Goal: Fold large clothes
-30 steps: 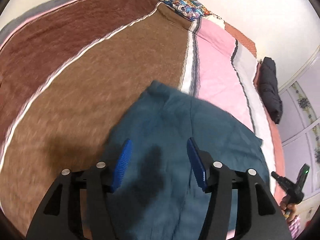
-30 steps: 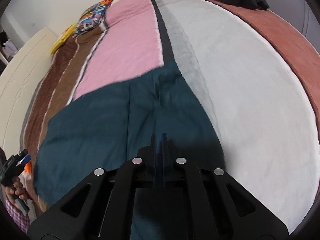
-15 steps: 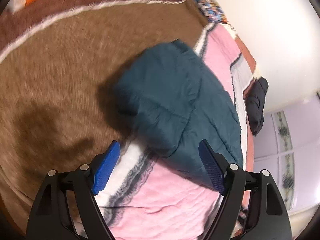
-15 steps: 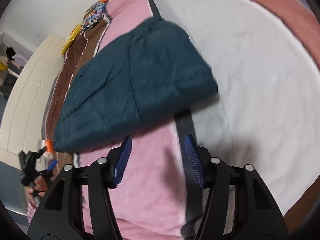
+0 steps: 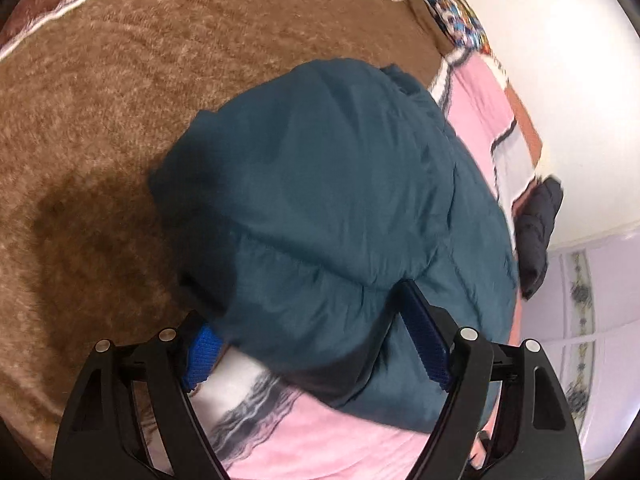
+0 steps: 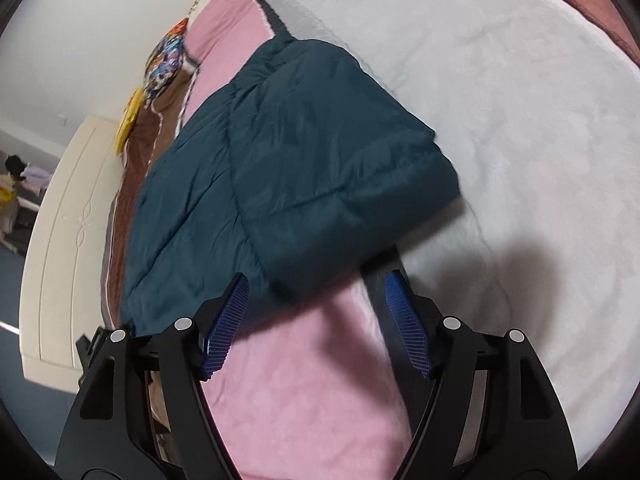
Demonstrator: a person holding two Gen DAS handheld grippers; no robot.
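The folded teal garment [image 6: 280, 168] occupied the middle of the bed; its near edge bulged between the spread jaws of the left gripper [image 5: 316, 344]. Open grey-white blanket [image 6: 520, 100] lay to its right, brown blanket [image 5: 120, 120] to its left. A black jacket [image 5: 538, 232] blocked the far edge.

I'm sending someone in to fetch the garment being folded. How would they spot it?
Look at the wide striped bedspread covering the bed. In its middle lies the folded, dark teal quilted jacket, across the pink and pale grey stripes. The only other garment, a black padded coat, sits at the bed's far edge.
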